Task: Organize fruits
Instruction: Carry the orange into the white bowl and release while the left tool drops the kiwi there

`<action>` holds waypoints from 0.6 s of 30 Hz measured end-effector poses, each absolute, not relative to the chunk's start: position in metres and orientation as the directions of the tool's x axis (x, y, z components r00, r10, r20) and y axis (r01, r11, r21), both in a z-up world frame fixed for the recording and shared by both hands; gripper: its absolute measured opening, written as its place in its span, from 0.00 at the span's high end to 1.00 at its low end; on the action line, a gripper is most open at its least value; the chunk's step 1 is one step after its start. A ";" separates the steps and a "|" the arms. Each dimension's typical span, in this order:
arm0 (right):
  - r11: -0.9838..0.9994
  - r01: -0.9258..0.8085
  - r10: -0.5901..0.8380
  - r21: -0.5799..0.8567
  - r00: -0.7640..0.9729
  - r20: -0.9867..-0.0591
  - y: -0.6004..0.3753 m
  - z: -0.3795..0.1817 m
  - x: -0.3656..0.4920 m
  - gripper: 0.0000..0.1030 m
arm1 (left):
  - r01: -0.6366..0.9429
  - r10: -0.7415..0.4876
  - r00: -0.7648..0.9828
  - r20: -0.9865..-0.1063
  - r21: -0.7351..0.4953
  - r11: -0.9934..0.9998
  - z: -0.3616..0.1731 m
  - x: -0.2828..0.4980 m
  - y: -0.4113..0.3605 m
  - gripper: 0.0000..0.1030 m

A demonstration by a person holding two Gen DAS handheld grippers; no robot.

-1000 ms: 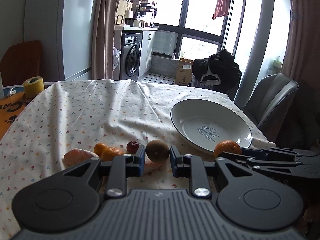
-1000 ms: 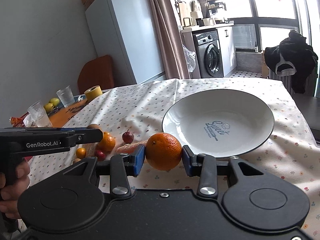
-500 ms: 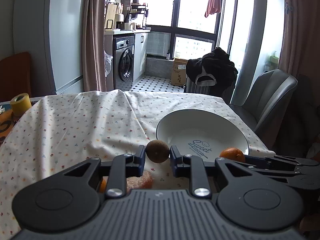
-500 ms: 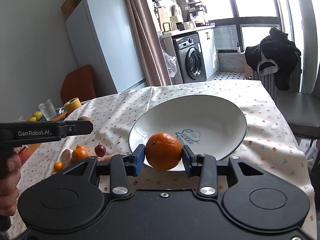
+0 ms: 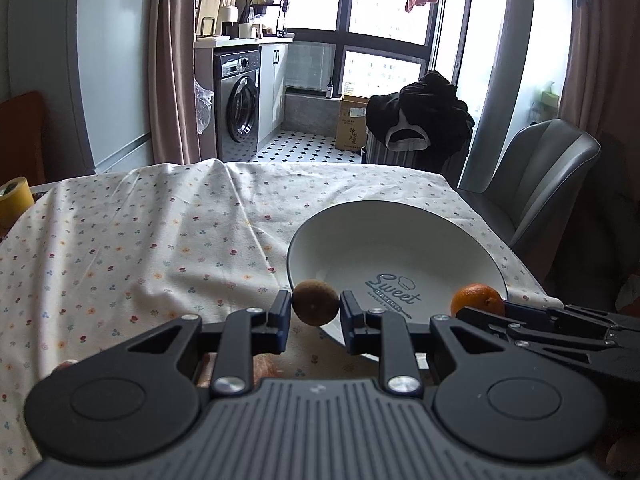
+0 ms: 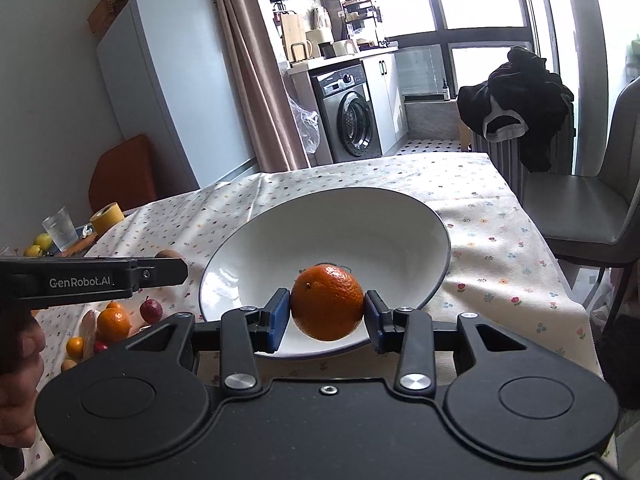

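One table covered by a white cloth with small flowers (image 5: 160,240) carries a large round white ceramic plate with a dark rim (image 6: 400,232). The black right gripper (image 6: 326,314) is clenched on a round orange mandarin (image 6: 327,307), which hangs above the near part of the plate. The black left gripper (image 5: 315,312) grasps a brown fuzzy kiwi (image 5: 315,307) over the left rim of the plate. Several small fruits (image 6: 114,322) lie together on the cloth, left of the plate, and a small dark red fruit (image 6: 151,309) is beside them
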State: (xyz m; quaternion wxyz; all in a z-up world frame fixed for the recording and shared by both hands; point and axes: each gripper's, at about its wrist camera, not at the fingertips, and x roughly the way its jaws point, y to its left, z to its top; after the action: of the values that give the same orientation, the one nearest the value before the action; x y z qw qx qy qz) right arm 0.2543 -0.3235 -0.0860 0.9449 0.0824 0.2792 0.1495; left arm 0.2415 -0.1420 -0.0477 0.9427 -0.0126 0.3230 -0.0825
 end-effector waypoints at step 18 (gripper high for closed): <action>0.948 -0.238 0.316 0.212 0.791 -0.523 -0.318 -0.092 0.263 0.62 | 0.201 -0.214 0.737 -0.640 -0.095 0.975 -0.068 0.259 -0.162 0.76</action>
State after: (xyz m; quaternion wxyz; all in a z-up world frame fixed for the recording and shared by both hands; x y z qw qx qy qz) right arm 0.2634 -0.3182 -0.0920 0.9440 0.0679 0.2877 0.1465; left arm 0.2586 -0.1622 -0.0677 0.9320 -0.0100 0.3448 -0.1114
